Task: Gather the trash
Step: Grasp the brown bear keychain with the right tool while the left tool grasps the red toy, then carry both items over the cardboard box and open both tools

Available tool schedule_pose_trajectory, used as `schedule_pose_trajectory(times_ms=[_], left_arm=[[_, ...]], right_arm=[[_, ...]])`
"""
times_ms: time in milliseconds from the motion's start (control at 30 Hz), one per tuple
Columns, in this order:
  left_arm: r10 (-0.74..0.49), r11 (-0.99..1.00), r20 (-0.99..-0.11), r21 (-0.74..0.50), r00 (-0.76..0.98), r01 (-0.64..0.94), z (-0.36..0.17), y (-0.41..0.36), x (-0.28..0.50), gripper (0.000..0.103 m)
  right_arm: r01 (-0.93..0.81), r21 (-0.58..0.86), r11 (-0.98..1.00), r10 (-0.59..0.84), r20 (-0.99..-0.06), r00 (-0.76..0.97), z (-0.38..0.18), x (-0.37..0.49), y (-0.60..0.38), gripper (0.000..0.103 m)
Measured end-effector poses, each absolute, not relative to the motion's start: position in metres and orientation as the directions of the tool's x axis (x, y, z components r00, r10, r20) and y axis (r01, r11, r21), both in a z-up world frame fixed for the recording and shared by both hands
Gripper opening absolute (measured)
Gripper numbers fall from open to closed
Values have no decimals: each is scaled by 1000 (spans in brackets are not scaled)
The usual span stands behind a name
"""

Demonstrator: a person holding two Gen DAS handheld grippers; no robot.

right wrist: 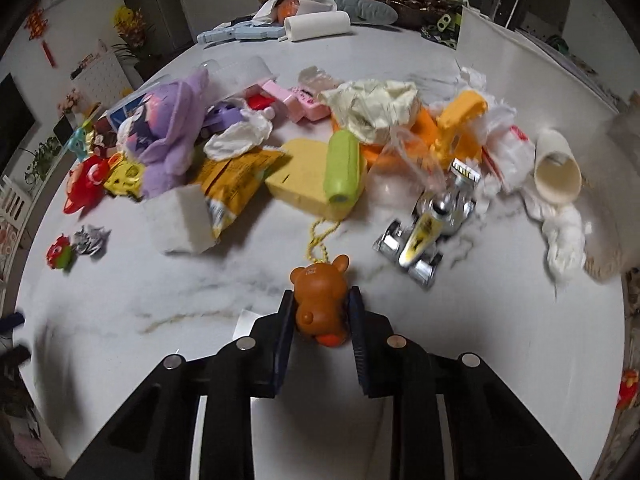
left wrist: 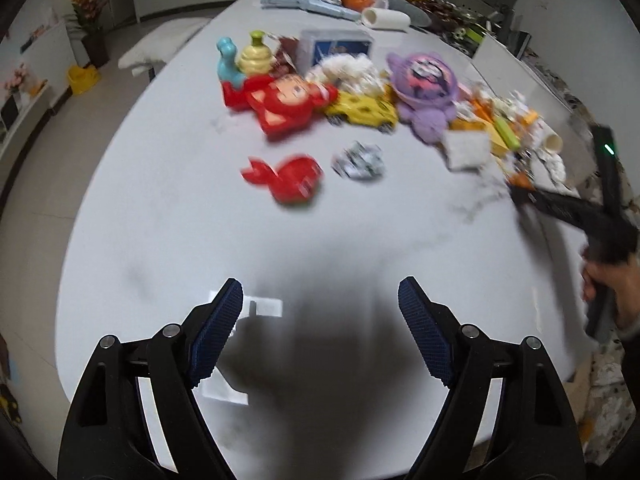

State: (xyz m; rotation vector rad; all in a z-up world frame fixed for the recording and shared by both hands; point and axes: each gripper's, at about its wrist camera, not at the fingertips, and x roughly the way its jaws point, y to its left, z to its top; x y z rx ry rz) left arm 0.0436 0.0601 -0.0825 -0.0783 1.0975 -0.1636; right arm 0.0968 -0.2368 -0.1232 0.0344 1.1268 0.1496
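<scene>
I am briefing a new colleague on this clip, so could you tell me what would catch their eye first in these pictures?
First, the right gripper, its jaws closed on a brown bear toy at the near edge of the white table. Behind it sprawls a colourful heap: a purple plush to the left, a silver toy race car to the right. The left gripper hangs open over bare tabletop.

toy car (right wrist: 430, 220) right of sponge (right wrist: 182, 220), on table (right wrist: 160, 360)

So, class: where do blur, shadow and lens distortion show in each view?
Left wrist view: toys smeared by motion blur, a dark shadow on the table between the open left gripper. Right wrist view: sharper, bear clear, silver car slightly blurred; both bend the table edges, corners dark.
</scene>
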Motion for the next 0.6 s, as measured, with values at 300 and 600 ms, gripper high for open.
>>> schedule_pose_trajectory(times_ms=[300,600], left_arm=[[-75,995,-883,-39,464,88,-116,57,116,70],[-149,983,-859,-76,490,166,-90,37,78,58]], right_arm=[[-93,166,982,189,-898,397,-116,60,-223,26],[-111,214,971,241,-870,431,-91,34,-228,26]])
